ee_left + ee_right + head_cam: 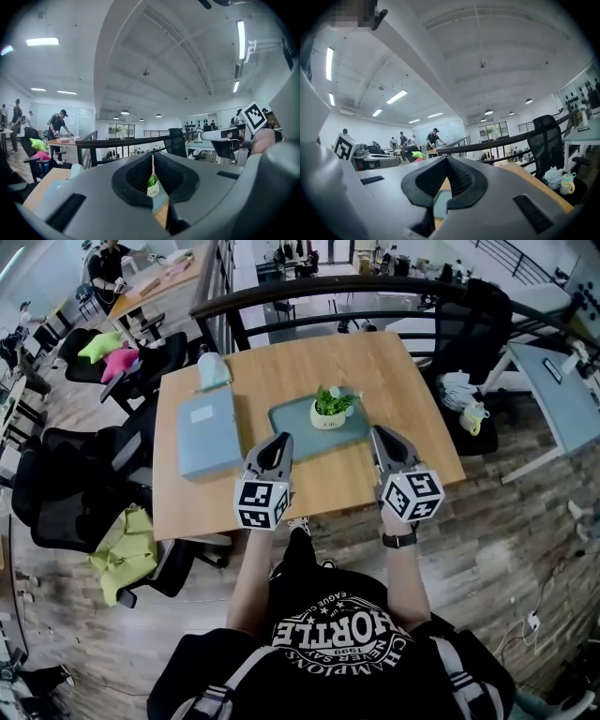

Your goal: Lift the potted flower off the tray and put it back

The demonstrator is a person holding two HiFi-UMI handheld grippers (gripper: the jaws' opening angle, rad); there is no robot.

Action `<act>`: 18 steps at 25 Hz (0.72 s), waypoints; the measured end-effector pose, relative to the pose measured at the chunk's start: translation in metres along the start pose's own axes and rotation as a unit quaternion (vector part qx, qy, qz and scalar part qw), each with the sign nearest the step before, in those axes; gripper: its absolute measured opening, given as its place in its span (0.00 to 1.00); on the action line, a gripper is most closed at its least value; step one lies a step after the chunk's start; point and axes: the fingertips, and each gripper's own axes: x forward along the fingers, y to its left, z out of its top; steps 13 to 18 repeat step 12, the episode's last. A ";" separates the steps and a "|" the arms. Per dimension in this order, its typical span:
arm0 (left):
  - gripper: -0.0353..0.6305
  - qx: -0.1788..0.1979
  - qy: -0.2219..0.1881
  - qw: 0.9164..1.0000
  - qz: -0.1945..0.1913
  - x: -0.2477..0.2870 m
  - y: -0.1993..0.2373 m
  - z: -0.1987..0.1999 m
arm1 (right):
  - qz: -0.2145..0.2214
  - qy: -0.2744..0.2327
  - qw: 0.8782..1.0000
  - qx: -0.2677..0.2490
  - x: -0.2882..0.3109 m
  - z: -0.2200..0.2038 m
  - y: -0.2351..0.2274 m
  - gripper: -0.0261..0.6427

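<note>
Both jaw pairs are closed on nothing, so open your left gripper [280, 440] and right gripper [381, 433] wide before closing in on the potted flower [330, 410] standing upright on the tray [290, 424].

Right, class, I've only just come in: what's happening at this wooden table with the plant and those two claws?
A person at the wooden table holds a claw in each hand. The potted flower sits upright on the teal tray, untouched. The left claw and right claw are both shut and empty, pointing at the tray from its near side, one toward each end. The lift has not yet begun.
</note>
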 end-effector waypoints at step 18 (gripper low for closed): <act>0.10 0.003 0.041 0.999 0.010 -0.011 -0.002 -0.041 | 0.011 0.022 1.000 0.018 -0.007 -0.035 0.008 0.07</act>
